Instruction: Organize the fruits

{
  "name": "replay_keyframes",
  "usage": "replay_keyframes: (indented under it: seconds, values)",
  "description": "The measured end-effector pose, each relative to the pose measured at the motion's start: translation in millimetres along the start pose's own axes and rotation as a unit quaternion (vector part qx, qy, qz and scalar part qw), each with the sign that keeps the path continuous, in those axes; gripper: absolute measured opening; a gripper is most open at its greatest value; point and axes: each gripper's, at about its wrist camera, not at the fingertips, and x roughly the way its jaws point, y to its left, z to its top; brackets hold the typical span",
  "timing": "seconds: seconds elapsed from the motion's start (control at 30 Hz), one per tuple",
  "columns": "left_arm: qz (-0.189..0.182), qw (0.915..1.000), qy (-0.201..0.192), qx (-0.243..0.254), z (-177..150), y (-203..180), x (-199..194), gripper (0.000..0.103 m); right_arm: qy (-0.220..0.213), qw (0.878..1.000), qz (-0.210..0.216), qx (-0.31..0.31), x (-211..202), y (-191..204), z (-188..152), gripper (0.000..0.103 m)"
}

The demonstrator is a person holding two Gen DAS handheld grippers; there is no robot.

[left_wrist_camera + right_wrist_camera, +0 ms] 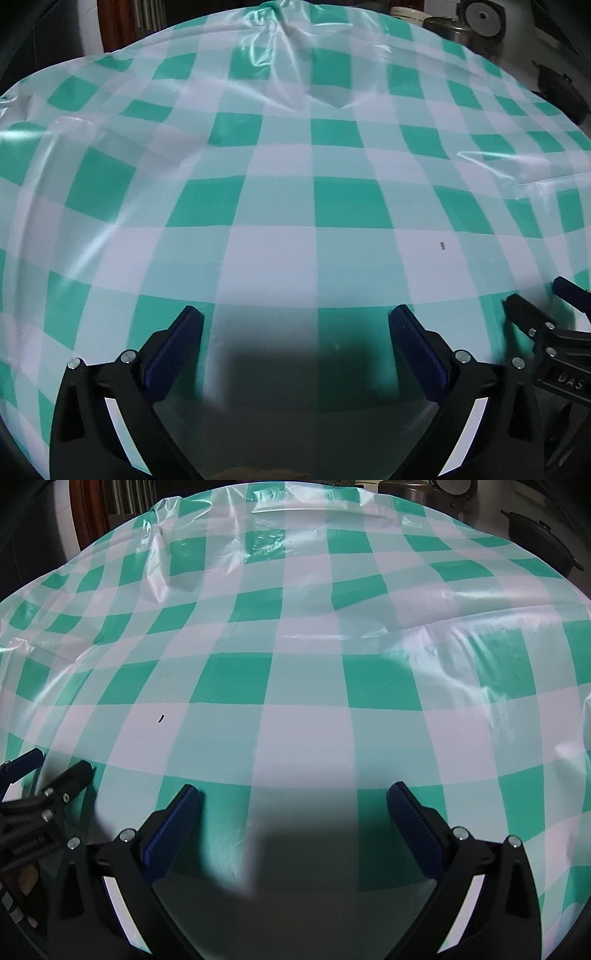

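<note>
No fruit shows in either view. My left gripper [295, 314] hangs open over a green and white checked tablecloth [288, 162], with nothing between its blue pads. My right gripper [294, 790] is open too, its blue pads wide apart over the same tablecloth [303, 627] and holding nothing. The two grippers are side by side. The right gripper [535, 291] pokes in at the right edge of the left wrist view. The left gripper [61, 761] pokes in at the left edge of the right wrist view.
The plastic cloth is wrinkled and puffed up toward the far side. A small dark speck [442, 246] lies on it. Beyond the far right edge stand a metal pot [450, 27] and a dark pan [535, 542]. Wooden furniture [114, 22] stands at the back left.
</note>
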Motion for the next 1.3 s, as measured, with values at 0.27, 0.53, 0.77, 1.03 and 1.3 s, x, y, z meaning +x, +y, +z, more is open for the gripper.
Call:
replay_keyframes:
  seconds: [0.27, 0.53, 0.77, 1.03, 1.3]
  values:
    - [0.001, 1.0000, 0.000, 0.001, 0.1, -0.8, -0.1, 0.099, -0.004, 1.000, -0.003, 0.004, -0.6, 0.6, -2.2, 0.102]
    - [-0.001, 1.0000, 0.000, -0.001, -0.2, -0.3, -0.4, 0.099, -0.004, 1.000, -0.003, 0.004, -0.2, 0.5, -2.1, 0.102]
    - [-0.001, 1.0000, 0.000, -0.001, -0.3, -0.4, -0.4, 0.099, -0.004, 1.000, -0.003, 0.004, -0.1, 0.9, -2.1, 0.102]
    - [-0.001, 1.0000, 0.000, -0.001, -1.0, -0.3, 0.0, 0.099, -0.004, 1.000, -0.003, 0.005, 0.1, 1.1, -2.3, 0.102]
    - [-0.001, 1.0000, 0.001, -0.001, -0.7, -0.8, -0.4, 0.099, -0.004, 1.000, -0.003, 0.005, 0.1, 1.0, -2.5, 0.102]
